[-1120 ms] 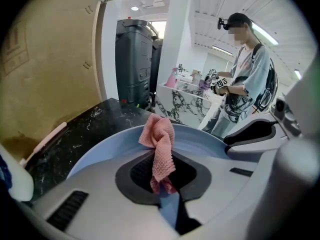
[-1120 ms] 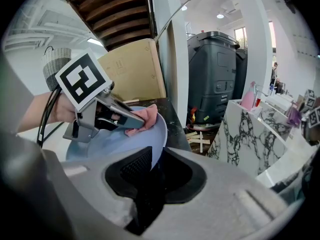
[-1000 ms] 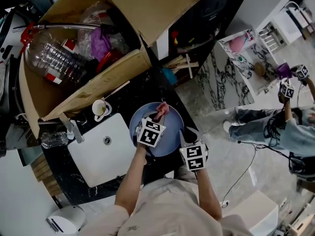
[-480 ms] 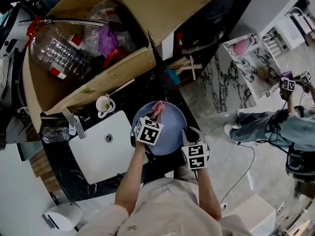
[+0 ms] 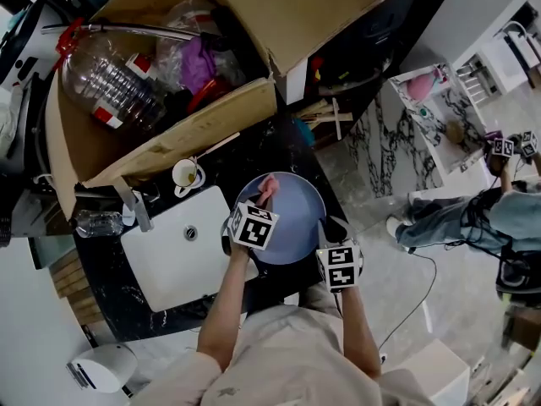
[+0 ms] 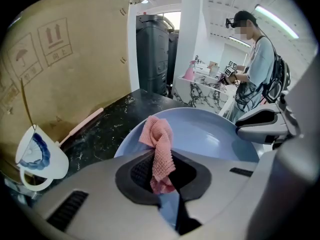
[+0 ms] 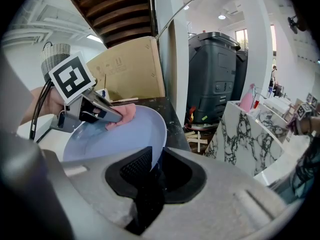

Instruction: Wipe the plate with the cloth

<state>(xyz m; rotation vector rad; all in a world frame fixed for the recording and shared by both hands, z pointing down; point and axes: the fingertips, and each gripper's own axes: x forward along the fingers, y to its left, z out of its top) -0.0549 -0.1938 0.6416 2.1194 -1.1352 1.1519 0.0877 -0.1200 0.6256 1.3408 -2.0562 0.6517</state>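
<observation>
A light blue plate [image 5: 292, 218] is held above the dark counter; it also fills the left gripper view [image 6: 210, 134] and the right gripper view [image 7: 120, 136]. My right gripper [image 5: 331, 231] is shut on the plate's near right rim [image 7: 156, 159]. My left gripper [image 5: 258, 205] is shut on a pink cloth [image 5: 268, 186], whose free end rests on the plate's far left part. The cloth [image 6: 160, 151] hangs from between the left jaws, and it shows pressed to the plate [image 7: 125, 115] in the right gripper view.
A white sink [image 5: 182, 252] lies left of the plate, with a white cup [image 5: 186, 174] behind it. A large open cardboard box [image 5: 161, 74] with a clear bottle stands at the back. A person [image 5: 499, 210] with grippers stands at the right by a marble table [image 5: 423, 108].
The left gripper and cloth have slid slightly toward the plate's far left rim. The view has shifted a little; the plate and right gripper hold the same pose.
</observation>
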